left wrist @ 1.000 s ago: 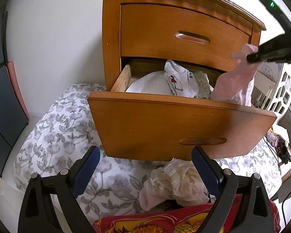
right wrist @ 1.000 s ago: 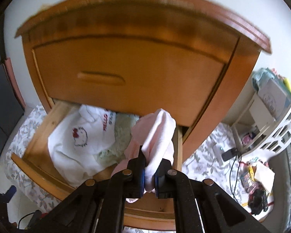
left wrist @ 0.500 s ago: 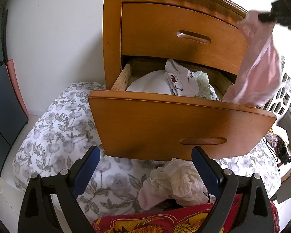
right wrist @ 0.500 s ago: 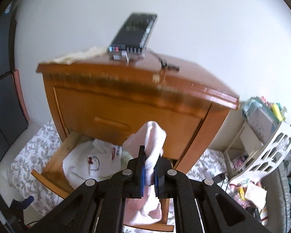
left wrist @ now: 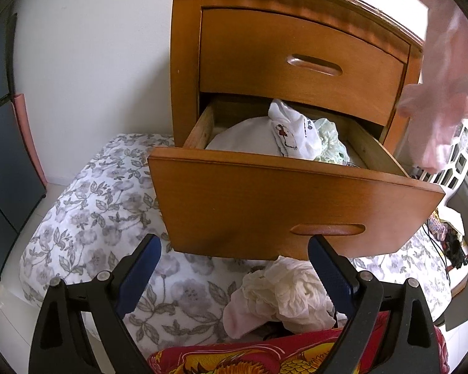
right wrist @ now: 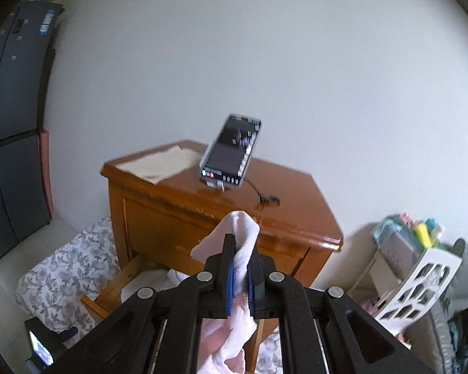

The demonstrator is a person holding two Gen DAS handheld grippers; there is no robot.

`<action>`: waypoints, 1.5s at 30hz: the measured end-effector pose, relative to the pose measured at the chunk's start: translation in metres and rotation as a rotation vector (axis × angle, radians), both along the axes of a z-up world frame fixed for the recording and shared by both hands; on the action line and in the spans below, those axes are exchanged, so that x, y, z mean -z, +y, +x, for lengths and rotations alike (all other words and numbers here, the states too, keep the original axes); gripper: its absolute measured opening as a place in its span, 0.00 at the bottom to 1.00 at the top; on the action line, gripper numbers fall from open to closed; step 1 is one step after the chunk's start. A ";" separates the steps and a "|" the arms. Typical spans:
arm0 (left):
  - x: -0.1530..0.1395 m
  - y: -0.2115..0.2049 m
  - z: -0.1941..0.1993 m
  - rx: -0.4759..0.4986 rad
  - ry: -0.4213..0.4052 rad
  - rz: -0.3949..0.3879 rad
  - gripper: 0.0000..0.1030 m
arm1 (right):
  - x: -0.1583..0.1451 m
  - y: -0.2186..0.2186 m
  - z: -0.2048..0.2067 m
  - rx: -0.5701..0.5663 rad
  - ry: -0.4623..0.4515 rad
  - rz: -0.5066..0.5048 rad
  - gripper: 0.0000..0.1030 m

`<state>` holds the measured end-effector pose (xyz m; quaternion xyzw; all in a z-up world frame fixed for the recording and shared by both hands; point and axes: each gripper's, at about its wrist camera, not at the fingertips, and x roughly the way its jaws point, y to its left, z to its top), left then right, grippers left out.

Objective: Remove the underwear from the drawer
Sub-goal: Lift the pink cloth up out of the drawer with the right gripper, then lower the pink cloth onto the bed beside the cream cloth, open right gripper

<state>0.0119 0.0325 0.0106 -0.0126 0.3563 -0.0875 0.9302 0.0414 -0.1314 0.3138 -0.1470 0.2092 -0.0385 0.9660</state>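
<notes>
right claw [right wrist: 241, 249] clamping pink underwear [right wrist: 240, 237], above drawer [left wrist: 296, 199]

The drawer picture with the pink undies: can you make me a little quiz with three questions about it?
1. True or false: the pink underwear is clamped between the right gripper fingers.
2. Which drawer is pulled out: A the upper drawer, B the lower drawer?
3. Fill in: the left gripper is open and holds ____.

Key: 1 true; 2 B; 3 nothing.
</notes>
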 end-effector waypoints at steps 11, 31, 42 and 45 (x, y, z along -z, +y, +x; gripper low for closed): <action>-0.003 -0.001 -0.003 -0.007 -0.017 0.007 0.93 | -0.004 0.011 -0.047 -0.052 0.003 -0.035 0.06; -0.001 0.001 -0.002 -0.006 -0.003 0.011 0.93 | 0.199 0.007 -0.013 -0.084 0.573 0.137 0.06; 0.000 0.001 -0.001 -0.005 0.003 0.008 0.93 | 0.247 -0.001 0.000 -0.031 0.681 0.162 0.26; 0.000 0.001 0.000 -0.007 0.005 0.007 0.93 | 0.258 -0.003 0.001 -0.003 0.675 0.193 0.61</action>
